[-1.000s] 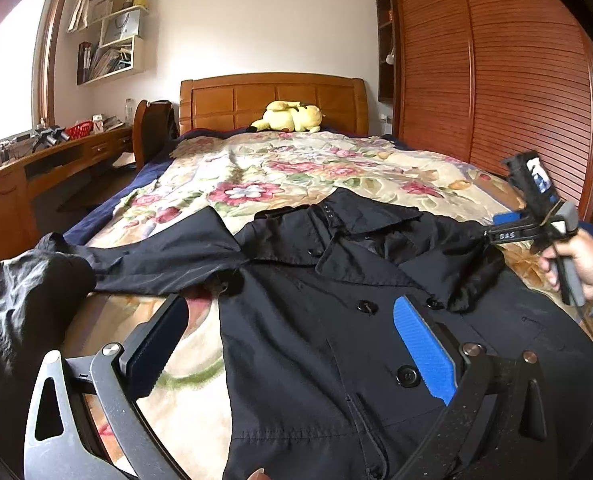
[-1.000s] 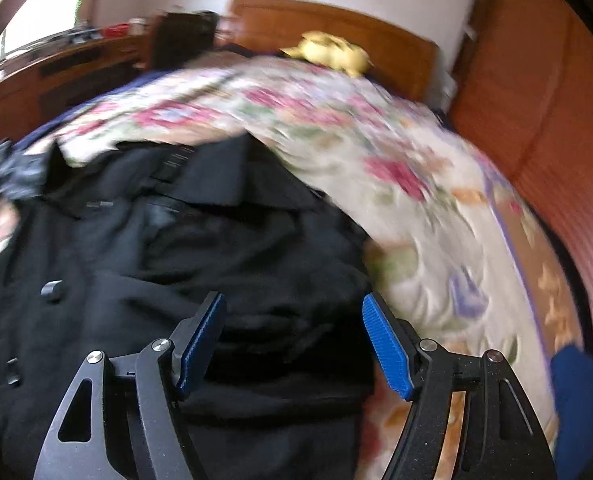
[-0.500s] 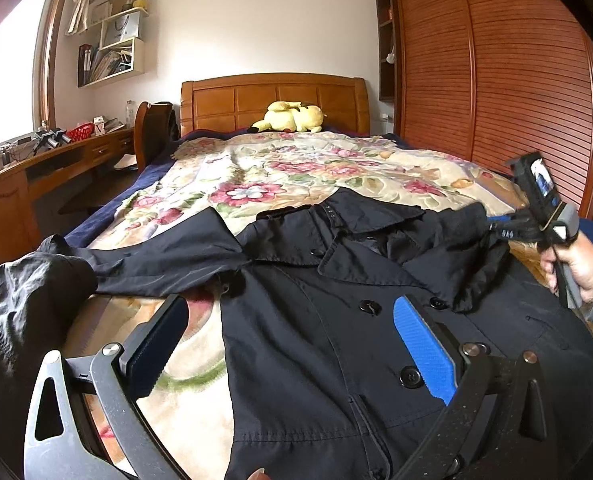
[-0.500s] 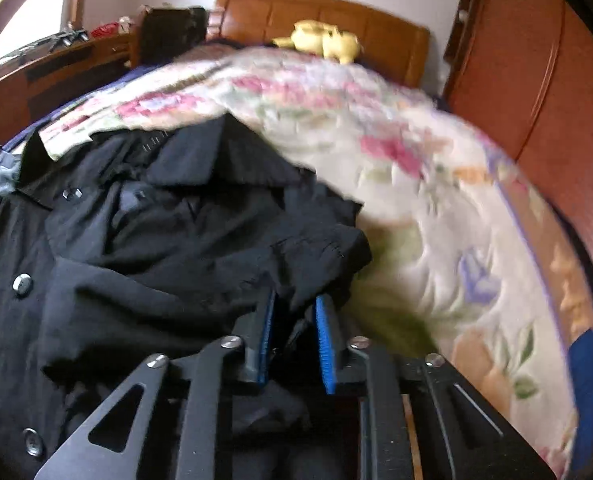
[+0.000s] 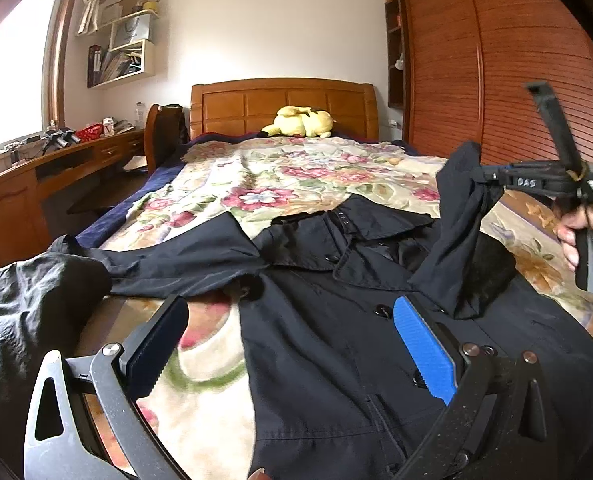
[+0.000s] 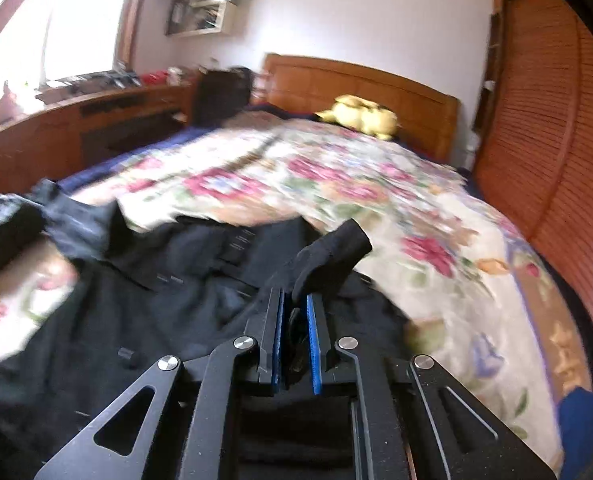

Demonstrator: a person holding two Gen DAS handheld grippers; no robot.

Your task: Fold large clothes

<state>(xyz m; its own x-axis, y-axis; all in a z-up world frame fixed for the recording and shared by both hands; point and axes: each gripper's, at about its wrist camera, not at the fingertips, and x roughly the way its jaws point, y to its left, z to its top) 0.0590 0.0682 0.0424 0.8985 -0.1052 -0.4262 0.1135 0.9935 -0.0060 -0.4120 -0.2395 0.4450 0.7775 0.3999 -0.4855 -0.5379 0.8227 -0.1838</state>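
Observation:
A black buttoned coat (image 5: 336,340) lies front-up on the floral bedspread (image 5: 296,176), collar toward the headboard. One sleeve (image 5: 176,260) stretches out to the left. The other sleeve (image 5: 456,240) hangs lifted above the coat's right shoulder. My right gripper (image 6: 294,300) is closing its jaws, and the blue pads pinch that sleeve's cuff (image 6: 328,256). In the left wrist view the right gripper (image 5: 484,174) is at the right, held by a hand (image 5: 592,240). My left gripper (image 5: 288,308) hovers open over the coat's left front edge, with nothing between its fingers.
A crumpled black garment (image 5: 24,312) lies at the bed's near left. A yellow plush toy (image 5: 300,122) rests by the wooden headboard (image 5: 280,100). A desk (image 5: 56,168) and chair (image 5: 164,136) stand left of the bed. Slatted wardrobe doors (image 5: 496,80) line the right.
My right gripper went from wide open to pinched on the right sleeve, then rose and carried the sleeve up off the coat. The left gripper has stayed in place.

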